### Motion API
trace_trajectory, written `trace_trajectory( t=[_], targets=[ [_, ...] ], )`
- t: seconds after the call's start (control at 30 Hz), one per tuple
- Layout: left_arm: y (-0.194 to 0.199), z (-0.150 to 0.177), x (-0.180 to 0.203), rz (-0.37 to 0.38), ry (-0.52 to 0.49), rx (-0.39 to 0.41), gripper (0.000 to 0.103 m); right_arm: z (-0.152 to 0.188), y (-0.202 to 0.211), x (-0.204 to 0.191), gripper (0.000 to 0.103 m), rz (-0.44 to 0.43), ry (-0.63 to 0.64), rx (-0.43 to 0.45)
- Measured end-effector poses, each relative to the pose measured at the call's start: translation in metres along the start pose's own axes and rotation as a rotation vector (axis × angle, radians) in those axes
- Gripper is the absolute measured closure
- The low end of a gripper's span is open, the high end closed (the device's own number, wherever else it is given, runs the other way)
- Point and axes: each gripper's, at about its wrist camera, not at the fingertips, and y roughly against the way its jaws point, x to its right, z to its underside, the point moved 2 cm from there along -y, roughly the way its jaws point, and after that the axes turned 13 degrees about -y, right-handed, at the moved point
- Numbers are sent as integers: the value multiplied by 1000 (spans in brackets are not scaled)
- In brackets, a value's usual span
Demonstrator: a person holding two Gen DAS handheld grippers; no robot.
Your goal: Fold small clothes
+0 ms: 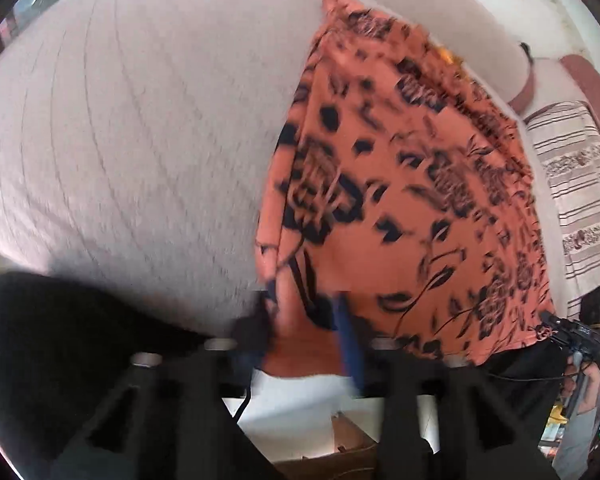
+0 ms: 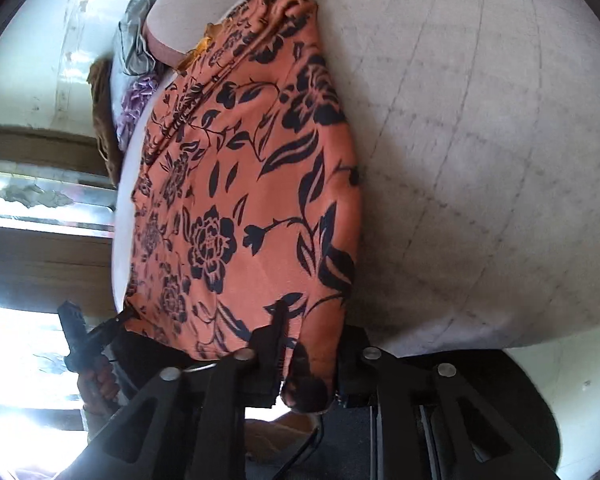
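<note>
An orange garment with a black flower print [image 1: 400, 184] lies stretched over a pale grey quilted bed [image 1: 120, 140]. My left gripper [image 1: 300, 320] is shut on one near corner of the garment. In the right wrist view the same garment [image 2: 240, 184] runs away from me, and my right gripper [image 2: 306, 344] is shut on its other near corner. Each gripper shows at the far edge of the other's view, the right one [image 1: 572, 332] and the left one [image 2: 80, 336]. The near hem hangs taut between them at the bed's edge.
A striped patterned cloth [image 1: 580, 200] lies on the bed to the right of the garment. A heap of grey and purple clothes [image 2: 134, 72] sits at the far end beside a pillow [image 2: 172, 24]. A cardboard box [image 1: 348, 440] stands on the floor below.
</note>
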Motion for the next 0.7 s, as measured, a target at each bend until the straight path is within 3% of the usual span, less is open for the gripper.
trace_trajectory(
  t=[0.07,0.1,0.13,0.17,0.23,0.37,0.43,0.47,0.57,0.63,0.7],
  targets=[
    [-1,2,2,-7,-9,23,53,1,2,4,76,5,-10,-1],
    [0,2,3,-9,-13,23,64,2,5,7,76,11,-8,12],
    [0,1,3,-5,-15,21,89,2,6,9,78,10,-13,21],
    [1,-1,5,19,-16,11,96,2,7,9,78,9,-15,23],
    [16,-6,14,31,-31,72,96,3,9,3,95,1,-3,17],
    [46,-20,21,48,-49,179,96,3,43,-30,95,-89,54,89],
    [38,-20,17,43,-41,164,96,-1,51,-37,95,-102,57,112],
    [23,-16,12,46,-10,116,96,-3,47,-34,95,-98,46,105],
    [2,-5,-1,20,19,38,96,-3,15,-10,95,-53,-33,35],
    [4,-4,0,36,19,44,96,2,6,-5,95,-35,-44,39],
    [19,-10,2,59,5,91,96,1,14,-13,95,-86,-48,47]
  ],
)
